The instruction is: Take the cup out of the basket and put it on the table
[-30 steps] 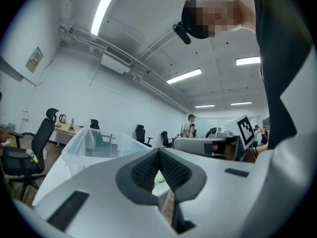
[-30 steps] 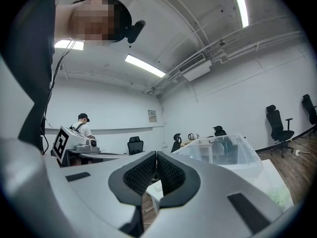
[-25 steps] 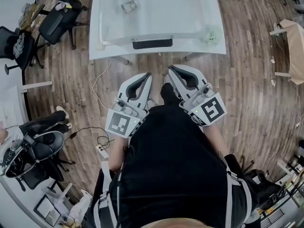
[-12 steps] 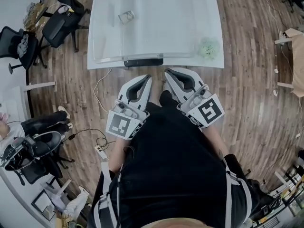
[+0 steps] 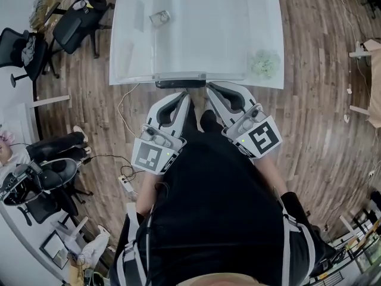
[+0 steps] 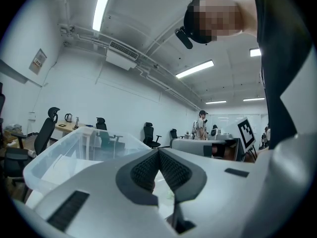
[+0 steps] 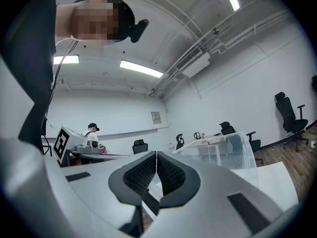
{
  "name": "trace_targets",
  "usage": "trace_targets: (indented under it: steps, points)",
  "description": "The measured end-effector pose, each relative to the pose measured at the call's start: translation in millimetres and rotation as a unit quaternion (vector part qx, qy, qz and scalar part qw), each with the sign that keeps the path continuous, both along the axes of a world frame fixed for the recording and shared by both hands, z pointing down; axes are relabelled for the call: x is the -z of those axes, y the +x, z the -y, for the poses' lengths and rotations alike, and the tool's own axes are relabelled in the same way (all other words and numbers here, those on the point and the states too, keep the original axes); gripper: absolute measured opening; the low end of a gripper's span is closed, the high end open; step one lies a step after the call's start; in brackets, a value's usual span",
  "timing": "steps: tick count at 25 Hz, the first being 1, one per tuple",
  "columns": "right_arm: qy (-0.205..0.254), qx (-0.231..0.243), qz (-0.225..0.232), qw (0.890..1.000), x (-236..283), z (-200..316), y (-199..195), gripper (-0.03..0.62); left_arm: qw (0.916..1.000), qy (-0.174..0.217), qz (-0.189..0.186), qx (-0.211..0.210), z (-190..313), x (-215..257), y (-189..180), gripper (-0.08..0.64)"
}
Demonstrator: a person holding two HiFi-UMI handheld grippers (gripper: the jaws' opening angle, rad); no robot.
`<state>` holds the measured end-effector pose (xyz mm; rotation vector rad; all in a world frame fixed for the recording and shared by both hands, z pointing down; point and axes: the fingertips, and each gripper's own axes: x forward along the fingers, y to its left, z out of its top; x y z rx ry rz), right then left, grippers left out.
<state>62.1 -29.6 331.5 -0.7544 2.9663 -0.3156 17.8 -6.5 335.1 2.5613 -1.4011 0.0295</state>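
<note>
A small clear cup (image 5: 159, 18) lies inside a big clear plastic basket (image 5: 127, 46) on the white table (image 5: 263, 16), toward the far left of the basket. Both grippers are held low in front of the person's body, short of the table's near edge. My left gripper (image 5: 186, 95) is shut with nothing in it, and its ribbed pads (image 6: 148, 170) meet. My right gripper (image 5: 209, 89) is shut and empty too, pads (image 7: 142, 173) pressed together. The basket's clear wall (image 6: 74, 145) shows beyond the left jaws, and the basket wall (image 7: 237, 148) shows right of the right jaws.
A pale green crumpled thing (image 5: 264, 63) lies on the table's right front corner. A black part (image 5: 181, 83) sits under the table's near edge. Office chairs (image 5: 74, 22) stand left of the table. A power strip with cable (image 5: 126, 186) lies on the wood floor. A seated person (image 5: 36, 159) is at lower left.
The table and basket have come nearer to the grippers in the head view. Both grippers keep the same shut pose in front of the body.
</note>
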Motion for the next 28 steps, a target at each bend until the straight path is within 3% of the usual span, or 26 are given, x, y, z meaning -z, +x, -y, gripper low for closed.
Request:
trace_targets:
  steps: [12, 28]
  points:
    - [0.012, -0.033, -0.028, 0.999, 3.4, 54.6, -37.4, 0.018, 0.9986, 0.025, -0.009, -0.046, 66.2, 6.9, -37.5, 0.018]
    - [0.046, -0.061, -0.080, 0.994, 18.7, 119.3, -118.3, 0.018, 0.9936, 0.045, -0.034, -0.098, 127.1, 18.5, -112.9, 0.018]
